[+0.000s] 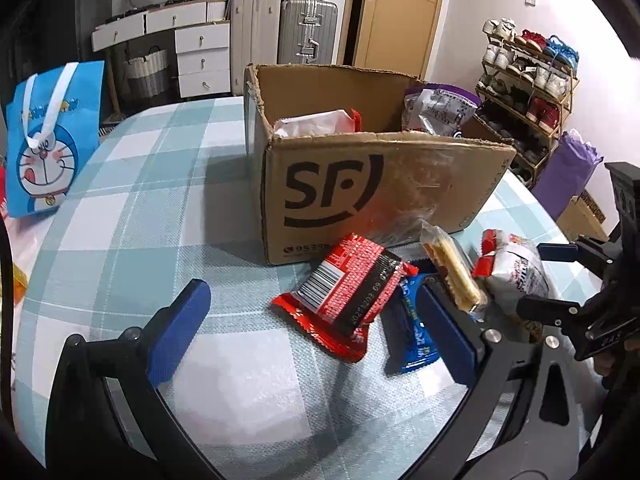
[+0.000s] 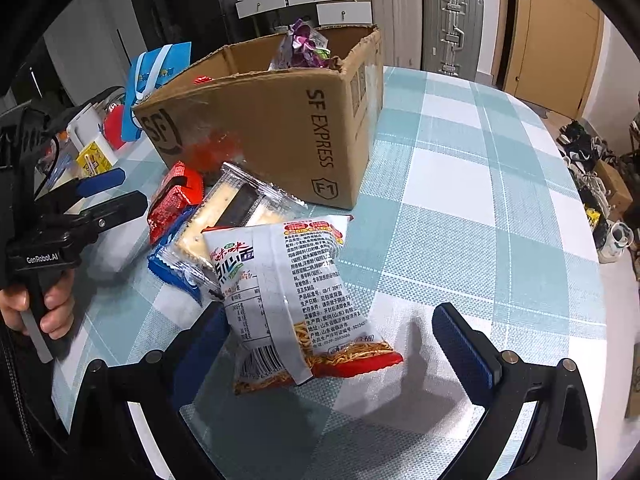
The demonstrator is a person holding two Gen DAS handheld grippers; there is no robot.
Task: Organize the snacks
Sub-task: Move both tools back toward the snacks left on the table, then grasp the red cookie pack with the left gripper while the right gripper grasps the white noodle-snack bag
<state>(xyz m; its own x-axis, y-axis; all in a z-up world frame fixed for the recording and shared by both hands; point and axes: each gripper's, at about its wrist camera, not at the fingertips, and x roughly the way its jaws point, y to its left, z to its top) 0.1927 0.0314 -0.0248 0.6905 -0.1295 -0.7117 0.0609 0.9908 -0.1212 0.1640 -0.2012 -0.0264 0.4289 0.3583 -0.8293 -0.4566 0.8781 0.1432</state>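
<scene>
An open SF cardboard box (image 1: 360, 184) (image 2: 280, 120) stands on the checked table and holds a purple packet (image 1: 440, 108) and a red-edged packet (image 1: 316, 122). In front of it lie a red snack packet (image 1: 344, 292) (image 2: 172, 200), a blue packet (image 1: 412, 332) (image 2: 180, 268), a clear cracker packet (image 1: 452, 272) (image 2: 232, 208) and a white noodle packet (image 1: 512, 272) (image 2: 296, 300). My left gripper (image 1: 312, 332) (image 2: 124, 190) is open, its fingers either side of the red packet. My right gripper (image 2: 334, 342) (image 1: 546, 278) is open around the noodle packet.
A blue cartoon bag (image 1: 52, 140) stands at the table's far left, with small items beside it. Suitcases (image 1: 308, 32), drawers and a shoe rack (image 1: 528, 92) line the room behind. A hand (image 2: 52, 304) holds the left gripper's handle. Bare tablecloth (image 2: 480, 200) lies right of the box.
</scene>
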